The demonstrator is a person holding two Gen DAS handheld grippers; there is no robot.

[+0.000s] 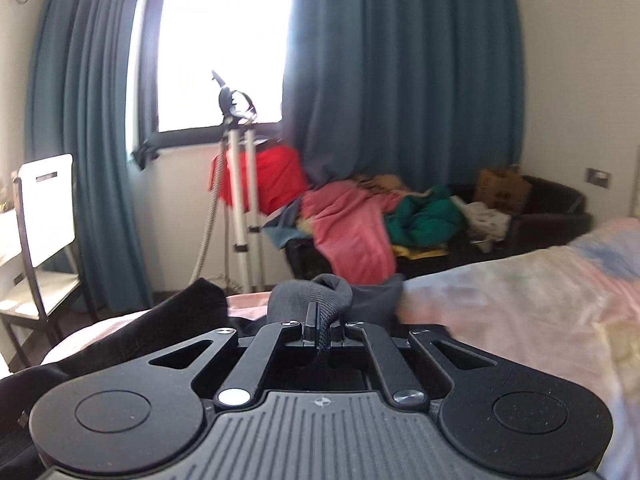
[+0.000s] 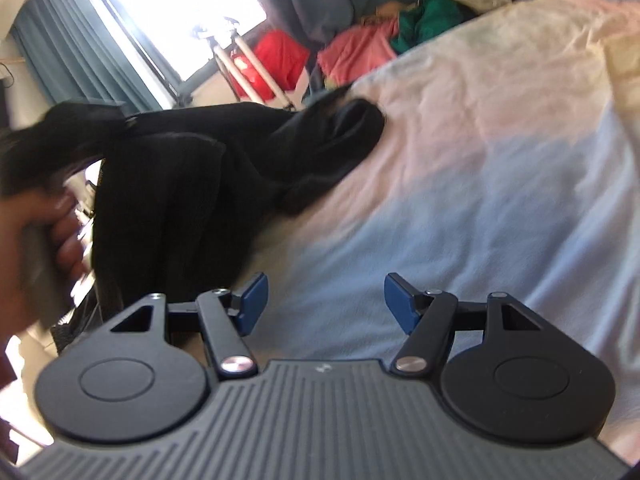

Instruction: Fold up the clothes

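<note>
Showing a black, heavy-knit garment (image 2: 208,168) hanging at left from the left gripper (image 1: 318,328), jaws clamped on its ribbed hem, long axis trailing far-right onto the pastel tie-dye bedsheet (image 2: 460,160); right gripper (image 2: 324,304), jaws apart and empty, would best take a second edge, keeping fabric taut

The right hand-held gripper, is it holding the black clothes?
No, the right hand-held gripper is open with nothing between its blue pads, and the black clothes lie apart on the bed.

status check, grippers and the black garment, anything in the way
Left gripper shut on black garment, lifted off the bed. Right gripper open, empty. Nothing in the way.
</note>
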